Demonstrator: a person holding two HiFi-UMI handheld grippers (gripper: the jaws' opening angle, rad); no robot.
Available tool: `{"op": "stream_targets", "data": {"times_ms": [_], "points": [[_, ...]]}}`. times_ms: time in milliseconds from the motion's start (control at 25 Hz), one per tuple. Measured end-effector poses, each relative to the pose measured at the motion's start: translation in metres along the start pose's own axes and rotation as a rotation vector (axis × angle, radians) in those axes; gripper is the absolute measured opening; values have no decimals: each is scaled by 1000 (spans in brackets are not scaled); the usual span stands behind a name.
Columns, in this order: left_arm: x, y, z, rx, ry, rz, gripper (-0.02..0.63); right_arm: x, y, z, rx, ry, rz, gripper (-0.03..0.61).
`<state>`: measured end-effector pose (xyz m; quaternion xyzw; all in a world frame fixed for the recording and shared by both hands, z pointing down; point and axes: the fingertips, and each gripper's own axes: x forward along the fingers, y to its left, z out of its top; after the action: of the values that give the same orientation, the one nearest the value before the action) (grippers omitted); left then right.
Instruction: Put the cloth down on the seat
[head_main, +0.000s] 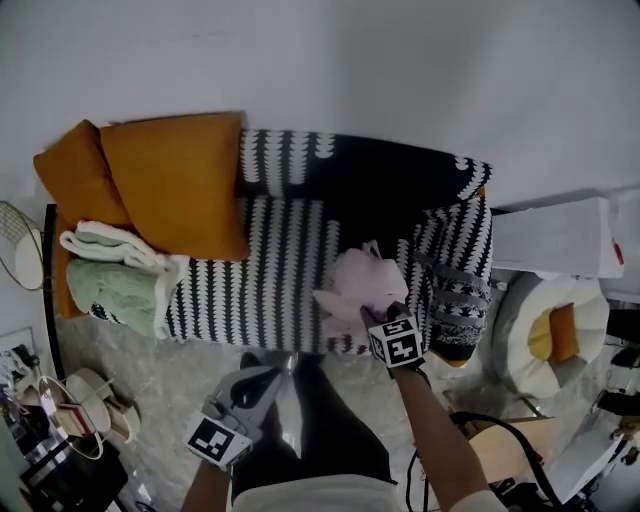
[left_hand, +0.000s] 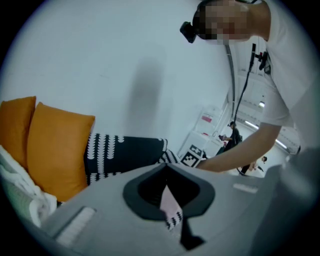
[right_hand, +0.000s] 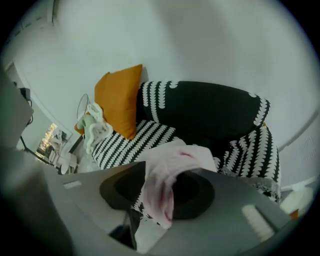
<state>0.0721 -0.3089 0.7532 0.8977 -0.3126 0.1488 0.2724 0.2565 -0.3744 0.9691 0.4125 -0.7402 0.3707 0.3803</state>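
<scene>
A pale pink cloth (head_main: 352, 285) lies bunched on the black-and-white patterned sofa seat (head_main: 265, 275), toward its right end. My right gripper (head_main: 379, 314) is at the cloth's near edge. In the right gripper view the cloth (right_hand: 167, 167) drapes between the jaws of this gripper (right_hand: 160, 197), which stand apart and open without pinching it. My left gripper (head_main: 272, 374) hangs low in front of the sofa, over the person's legs. Its fingertips meet in the left gripper view (left_hand: 167, 192), and nothing is held between them.
Two orange cushions (head_main: 170, 180) lean at the sofa's left end, above folded green and white towels (head_main: 115, 275). The patterned armrest (head_main: 455, 275) rises just right of the cloth. A white box (head_main: 555, 238) and a round white seat (head_main: 560, 318) stand at the right, a cluttered side table (head_main: 60, 420) at the lower left.
</scene>
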Motion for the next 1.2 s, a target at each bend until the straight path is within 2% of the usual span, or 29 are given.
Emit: {"op": "stream_targets", "data": {"times_ms": [40,80,400,680,920,1200], "points": [[0,0,-2,-1,2,1,0,1,-3,-2,-9,22,-10,174],[0,0,-4,-2,3,1,0,1,-5,-3,-10,33,-16,181],[-5,-4,4,7,-4,19,0,-30,-6,11,-3,-30,-7,173],[-26,-12,15,16,-5,48,0,-77,1,34,28,-129,-26,101],[-65,-18,18,-15,-33,106,0,-137,22,48,22,-222,-40,25],[-102,-40,30,44,-58,90,0,-207,55,51,17,-326,-56,6]]}}
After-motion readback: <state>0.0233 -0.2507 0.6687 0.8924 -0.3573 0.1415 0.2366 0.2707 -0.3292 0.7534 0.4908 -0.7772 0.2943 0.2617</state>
